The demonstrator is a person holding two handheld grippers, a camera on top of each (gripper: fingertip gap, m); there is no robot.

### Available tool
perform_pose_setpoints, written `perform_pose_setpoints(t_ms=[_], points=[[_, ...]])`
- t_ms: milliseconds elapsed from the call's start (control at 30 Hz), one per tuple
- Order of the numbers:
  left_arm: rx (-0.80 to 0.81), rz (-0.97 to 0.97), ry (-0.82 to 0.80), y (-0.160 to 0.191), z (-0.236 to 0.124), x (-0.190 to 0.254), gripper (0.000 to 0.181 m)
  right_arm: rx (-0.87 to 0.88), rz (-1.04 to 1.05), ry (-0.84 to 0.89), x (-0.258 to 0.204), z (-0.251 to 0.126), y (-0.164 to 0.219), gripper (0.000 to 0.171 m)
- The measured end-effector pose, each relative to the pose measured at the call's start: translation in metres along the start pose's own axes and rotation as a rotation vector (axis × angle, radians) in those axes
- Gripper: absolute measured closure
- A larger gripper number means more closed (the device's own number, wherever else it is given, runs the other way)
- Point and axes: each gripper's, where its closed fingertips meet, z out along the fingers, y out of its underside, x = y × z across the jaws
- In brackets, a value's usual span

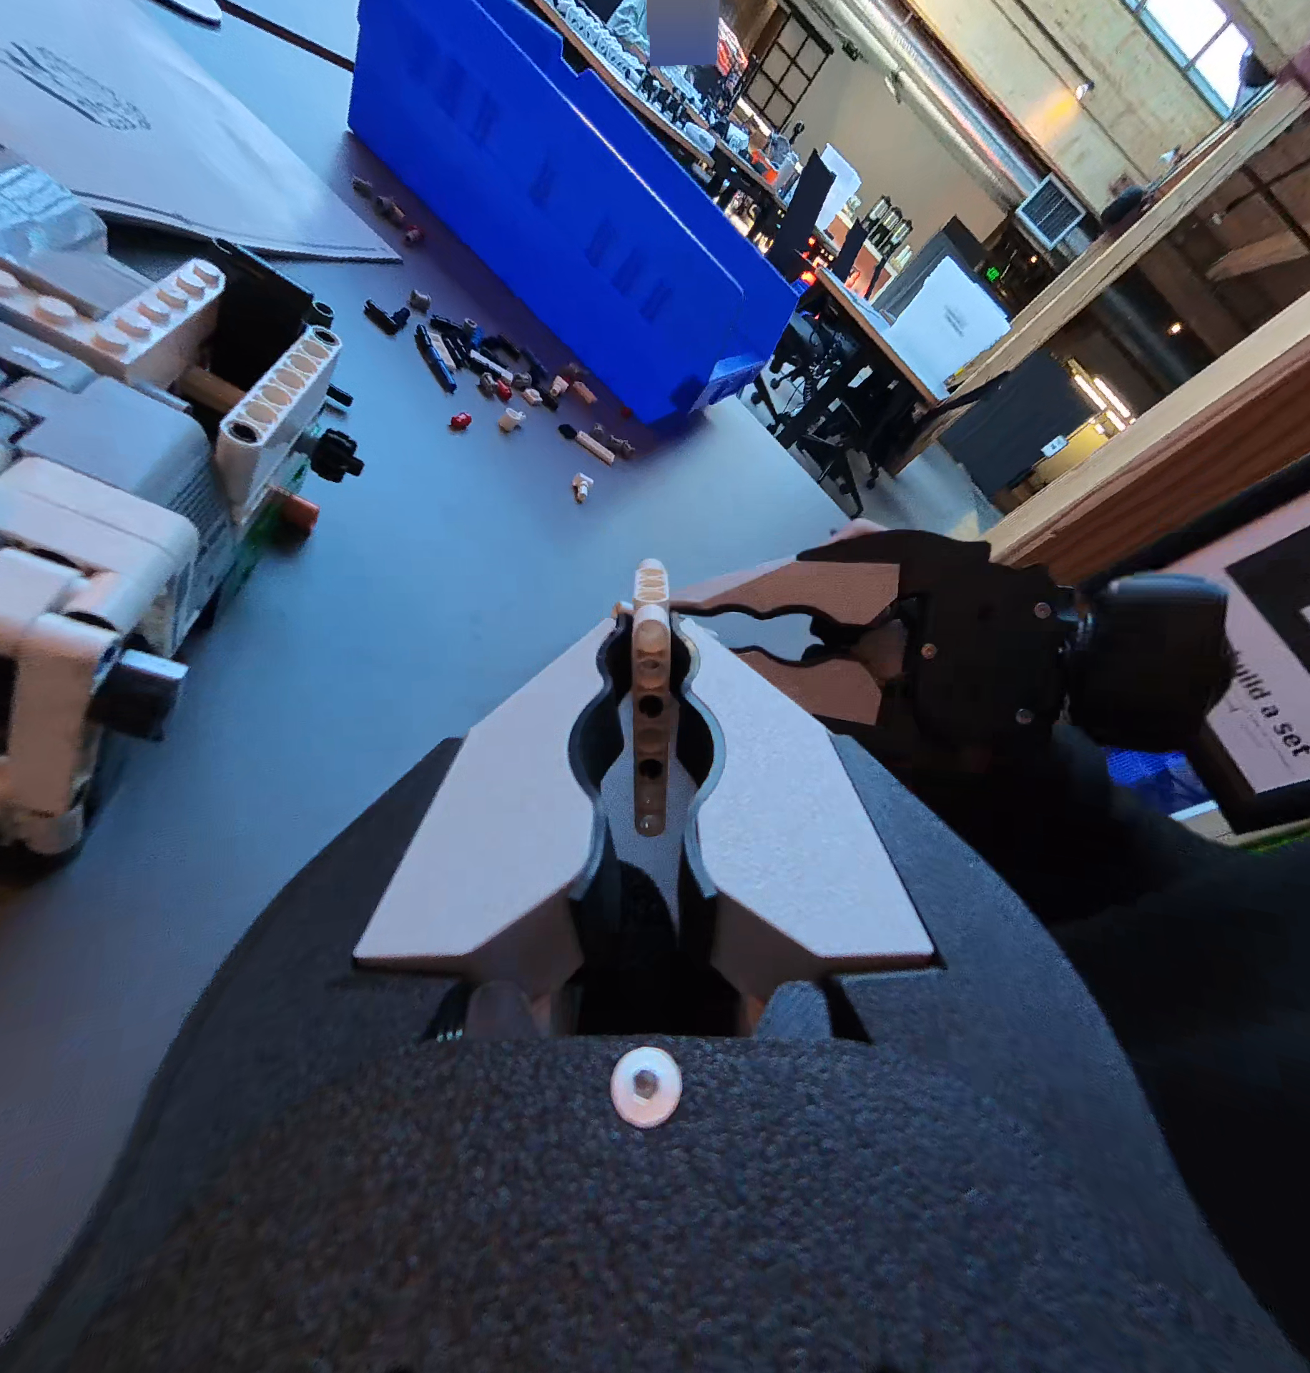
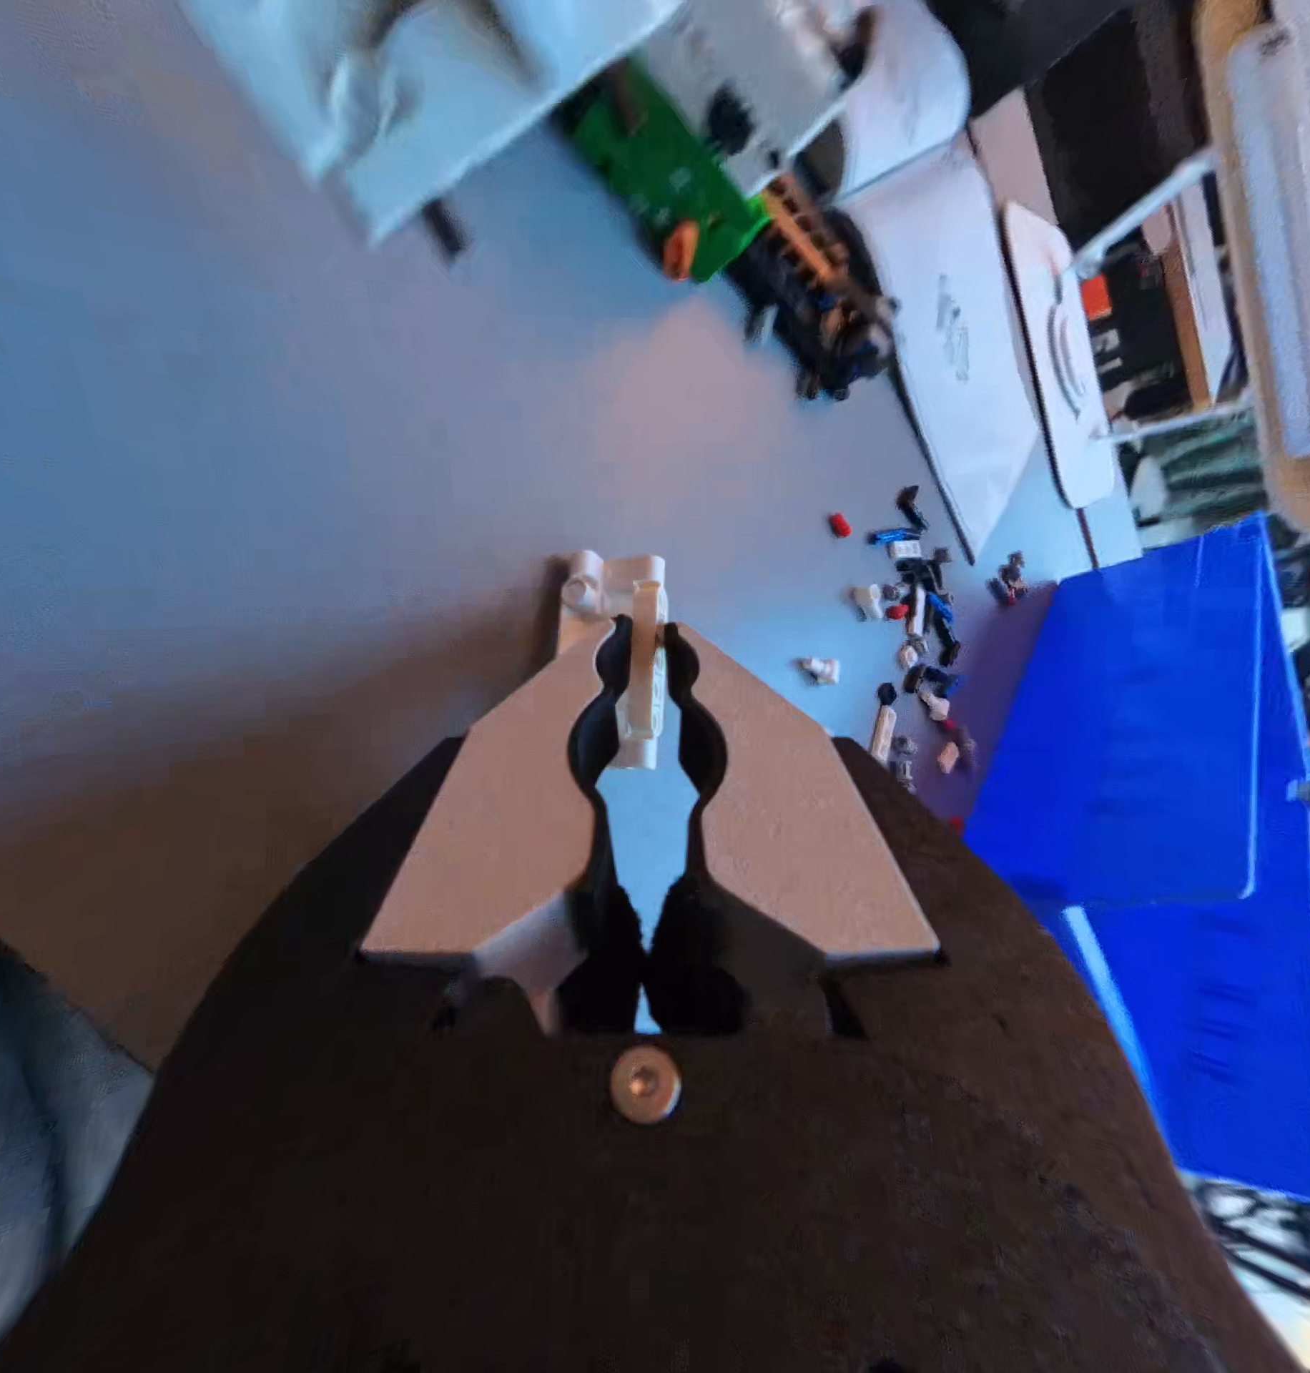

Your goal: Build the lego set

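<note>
Both grippers gripped one white holed beam (image 1: 650, 691): the left gripper (image 1: 648, 631) closed its fingers on it, the right gripper (image 2: 643, 631) likewise. One blue bin (image 1: 563, 200) sat at one o'clock, loose pieces (image 1: 503, 379) scattered on the bench (image 1: 429, 565).

Right hand-held gripper (image 2: 646, 631) clamped on a white lego piece (image 2: 643, 691), above the blurred, seemingly grey table (image 2: 266, 483).

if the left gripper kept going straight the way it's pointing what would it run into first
Probably the right gripper: its fingertips sit right at the tip of the white beam that the left gripper holds. Beyond that is bare table, though depth is unclear.
</note>
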Motion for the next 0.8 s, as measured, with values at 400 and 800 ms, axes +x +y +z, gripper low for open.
perform_pose_setpoints(t_ms=[400, 800], points=[[0.023, 0.101, 0.020, 0.005, -0.022, 0.008, 0.175, 0.046, 0.556, -0.487, -0.041, -0.025, -0.006, 0.163], [-0.004, 0.123, 0.056, 0.010, -0.030, 0.014, 0.175, 0.140, 0.759, -0.547, -0.045, -0.041, -0.011, 0.129]])
